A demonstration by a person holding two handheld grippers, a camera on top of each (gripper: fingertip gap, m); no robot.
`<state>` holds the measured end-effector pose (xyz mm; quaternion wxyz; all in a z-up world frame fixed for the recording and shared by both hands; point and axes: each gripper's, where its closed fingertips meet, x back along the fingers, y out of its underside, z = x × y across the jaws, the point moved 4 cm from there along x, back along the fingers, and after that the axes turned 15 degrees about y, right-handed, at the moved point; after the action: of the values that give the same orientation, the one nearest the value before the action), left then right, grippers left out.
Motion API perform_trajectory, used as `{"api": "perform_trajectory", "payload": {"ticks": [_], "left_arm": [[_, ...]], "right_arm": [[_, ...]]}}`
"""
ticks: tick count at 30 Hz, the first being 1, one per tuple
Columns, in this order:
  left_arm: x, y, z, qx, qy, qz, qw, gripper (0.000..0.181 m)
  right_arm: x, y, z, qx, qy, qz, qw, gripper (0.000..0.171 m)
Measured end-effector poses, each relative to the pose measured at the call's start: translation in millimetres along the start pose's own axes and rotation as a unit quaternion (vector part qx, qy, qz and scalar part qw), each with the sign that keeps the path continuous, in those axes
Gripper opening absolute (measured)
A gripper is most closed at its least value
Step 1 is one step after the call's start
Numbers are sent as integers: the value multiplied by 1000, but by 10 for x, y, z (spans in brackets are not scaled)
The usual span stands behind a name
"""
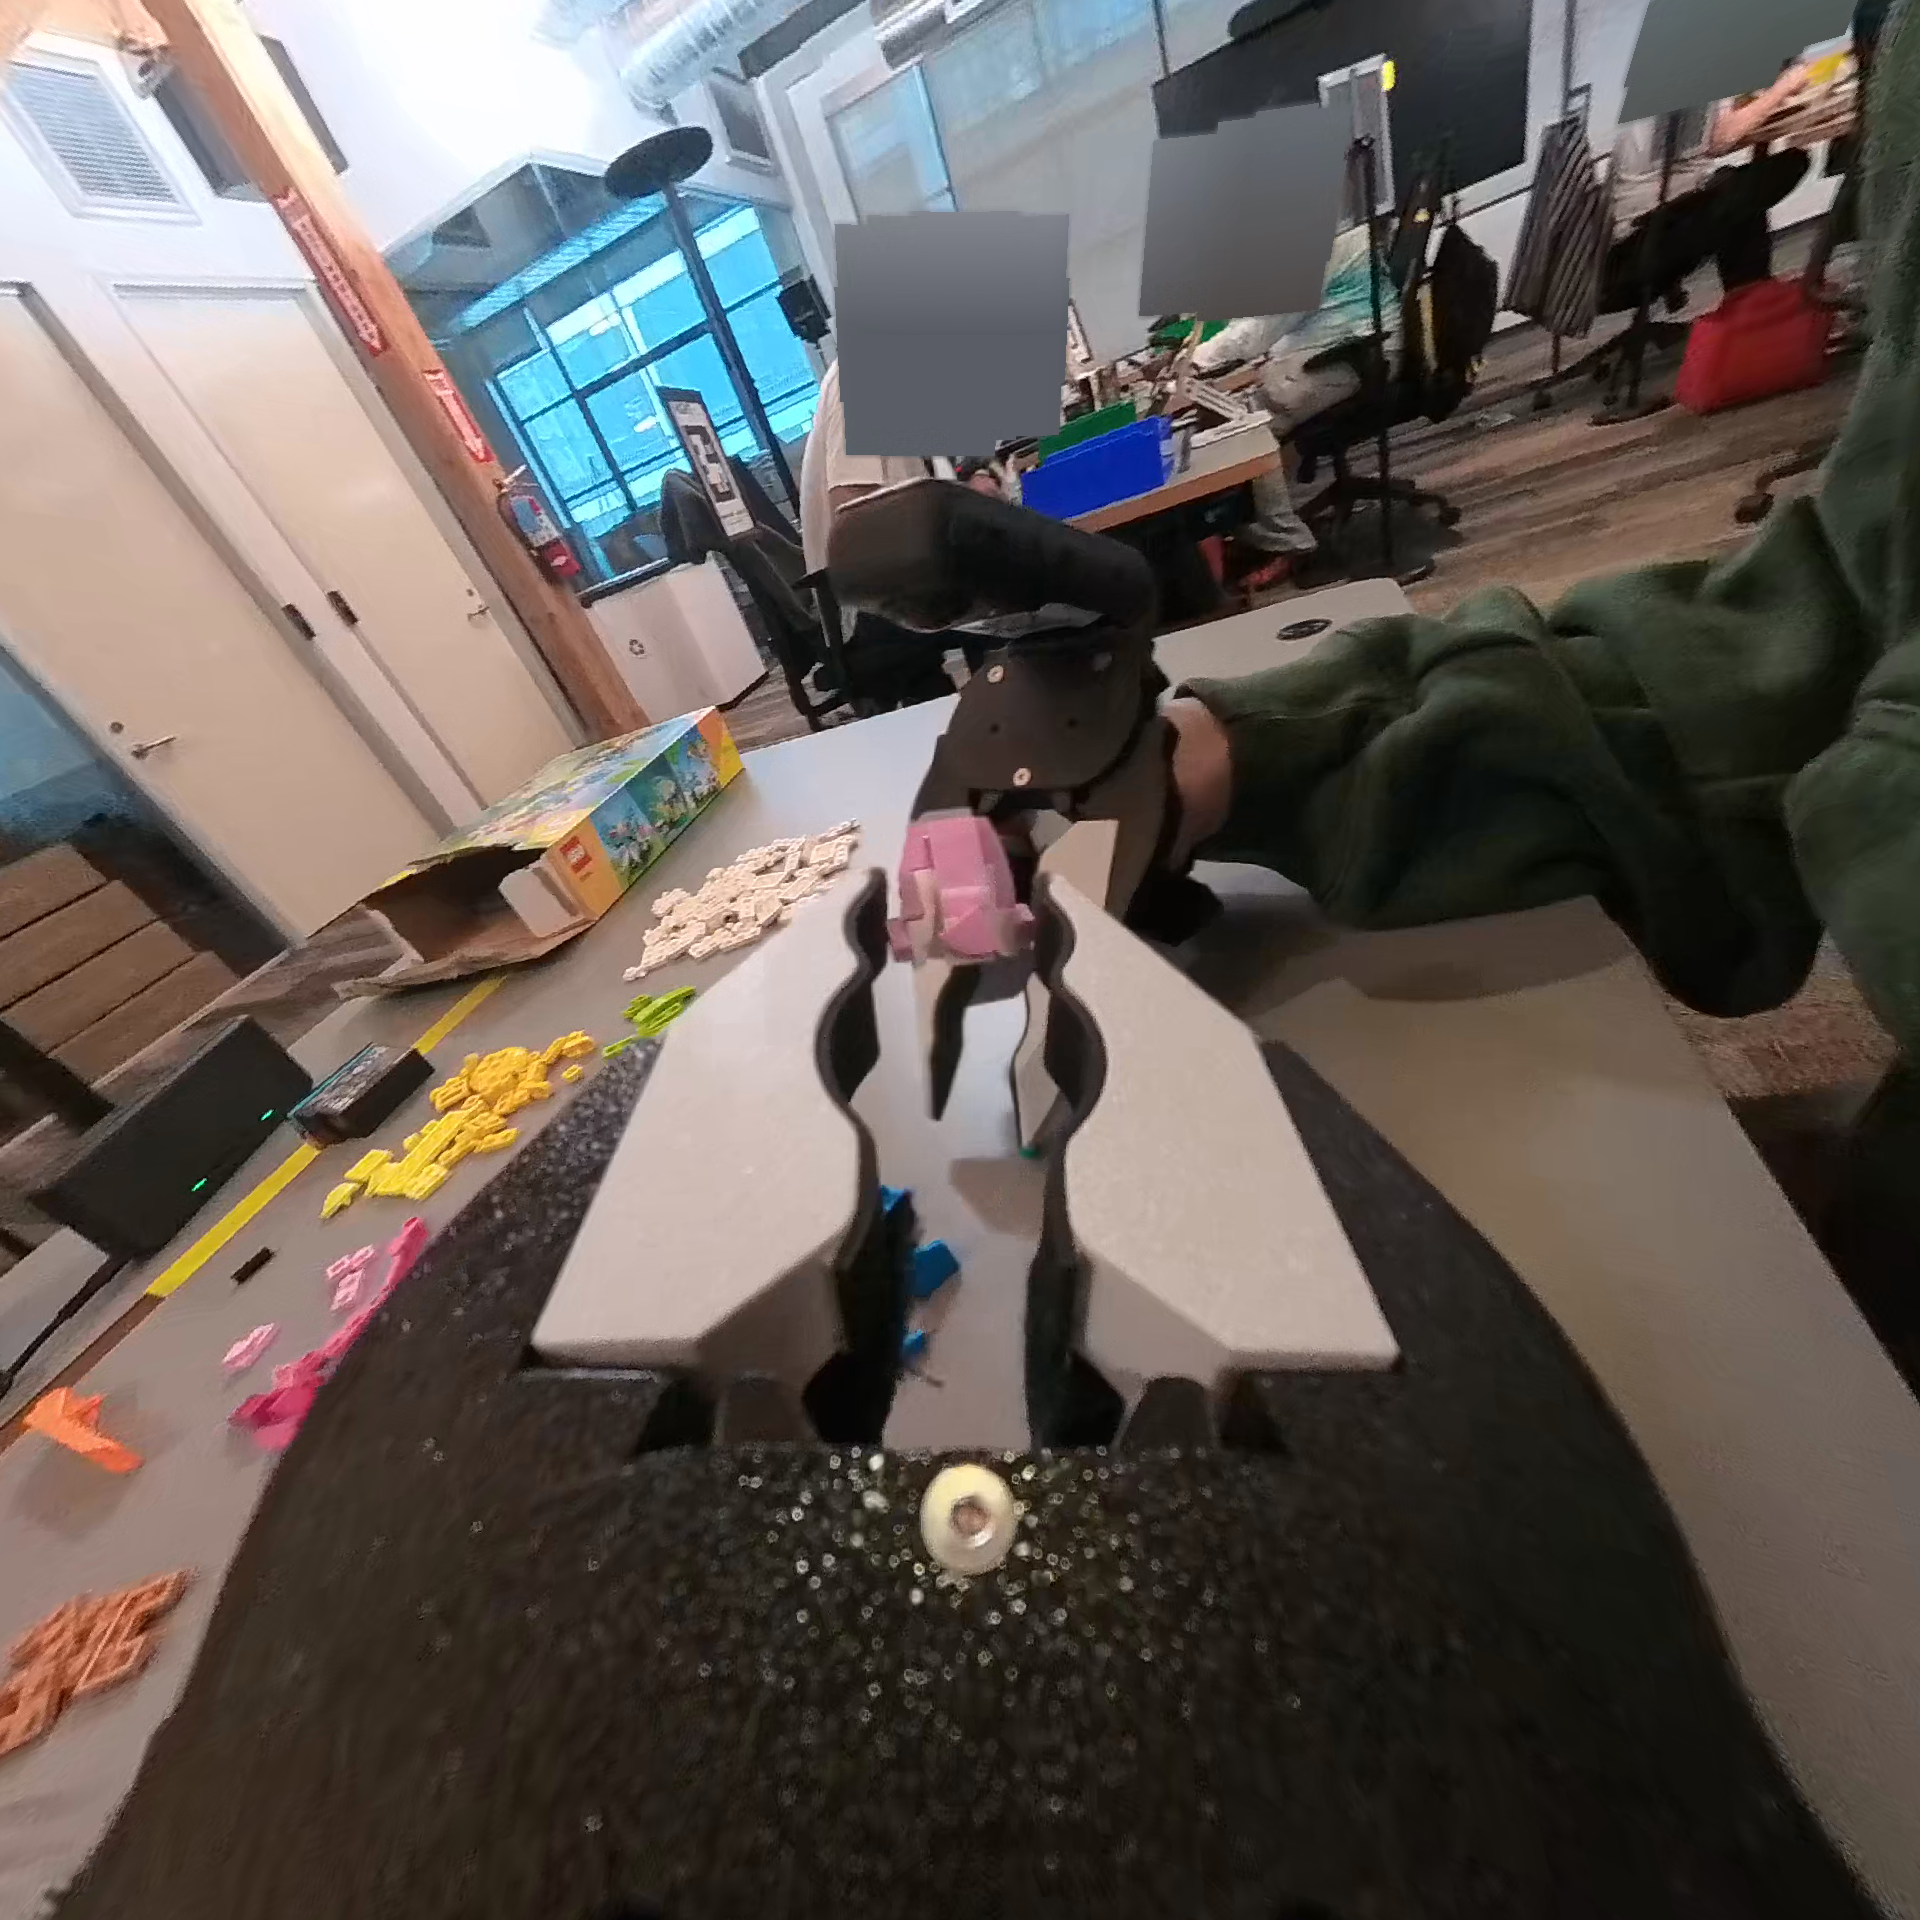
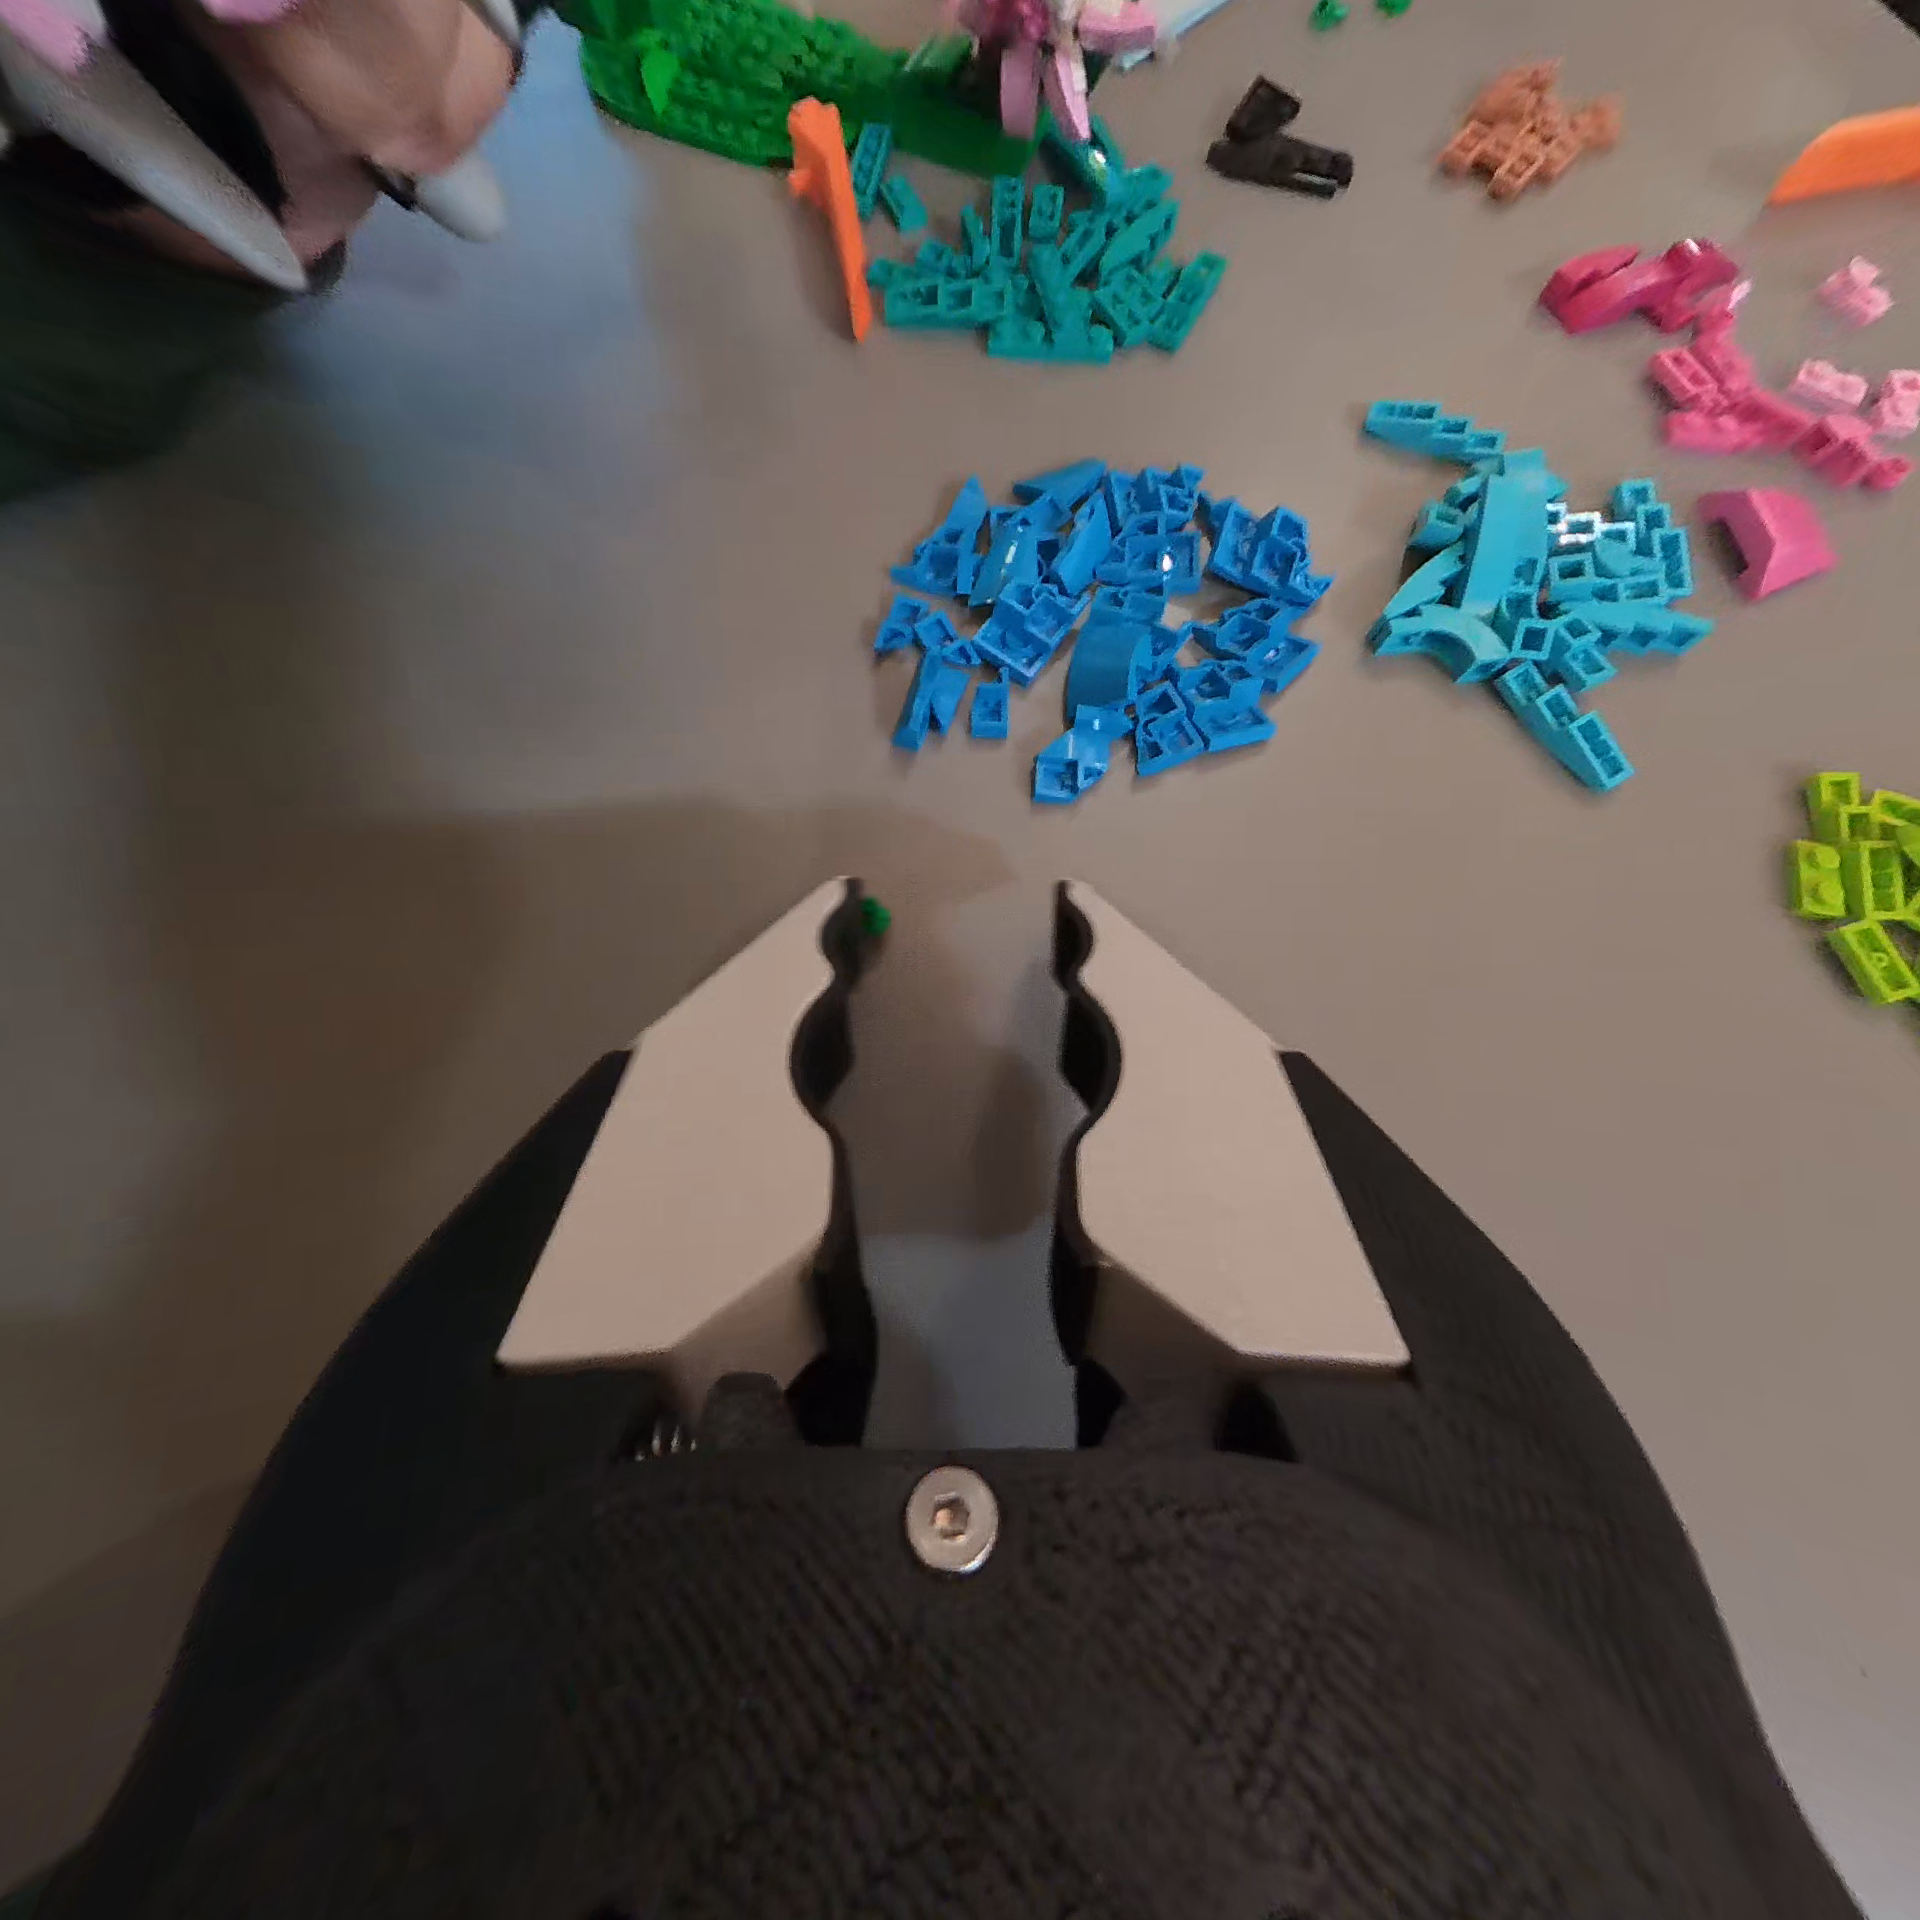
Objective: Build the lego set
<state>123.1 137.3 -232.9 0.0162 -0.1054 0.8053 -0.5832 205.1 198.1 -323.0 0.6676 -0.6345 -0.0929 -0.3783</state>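
Note:
My left gripper (image 1: pixel 956 906) is shut on a small pink lego assembly (image 1: pixel 961 883) and holds it above the grey table (image 2: pixel 416 727). Its pale fingers (image 2: pixel 208 197) show blurred at the top left of the right wrist view. My right gripper (image 2: pixel 951 904) is open and empty, pointing down at the table. A tiny green piece (image 2: pixel 873 916) lies on the table at its left fingertip. From the left wrist view, the right gripper (image 1: pixel 987 1117) is just beyond the pink assembly, with the green piece (image 1: pixel 1029 1148) at its tip.
Sorted piles lie ahead of the right gripper: blue (image 2: pixel 1101 623), light blue (image 2: pixel 1538 603), teal (image 2: pixel 1039 270), magenta (image 2: pixel 1714 343), lime (image 2: pixel 1870 894). A green built base (image 2: pixel 748 73) stands at the far edge. White (image 1: pixel 748 894) and yellow (image 1: pixel 468 1122) piles and the set's box (image 1: pixel 582 831) lie left.

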Motion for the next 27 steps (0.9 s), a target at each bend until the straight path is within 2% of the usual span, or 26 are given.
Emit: {"api": "perform_trajectory", "payload": {"ticks": [1, 3, 7, 8, 11, 15, 19, 23, 25, 27], "left_arm": [[-9, -4, 23, 1, 11, 4, 1000, 25], [-24, -19, 72, 7, 38, 17, 999, 25], [-54, -6, 134, 20, 75, 19, 997, 25], [-66, 4, 145, 22, 81, 16, 996, 25], [-92, 59, 154, 29, 88, 0, 996, 25], [-71, 133, 115, 42, 83, -18, 996, 25], [-52, 184, 97, 53, 83, -30, 995, 25], [-61, 213, 105, 53, 85, -41, 994, 25], [-65, 222, 104, 56, 85, -43, 994, 25], [-66, 217, 106, 59, 87, -40, 994, 25]], "right_arm": [[21, -12, -1, 0, -3, 8, 1000, 41], [106, -100, 0, 9, -2, 48, 999, 42], [423, -409, -51, 2, -33, 185, 982, 32], [470, -428, -52, 0, -39, 199, 979, 29], [433, -345, -33, -1, -43, 172, 984, 25], [191, -52, -58, 16, -54, 65, 996, 23], [52, 123, -83, 33, -53, 5, 998, 33], [74, 75, -80, 48, -41, 24, 998, 43], [145, -32, -83, 40, -46, 61, 996, 43], [299, -216, -123, 31, -67, 135, 988, 40]]}}
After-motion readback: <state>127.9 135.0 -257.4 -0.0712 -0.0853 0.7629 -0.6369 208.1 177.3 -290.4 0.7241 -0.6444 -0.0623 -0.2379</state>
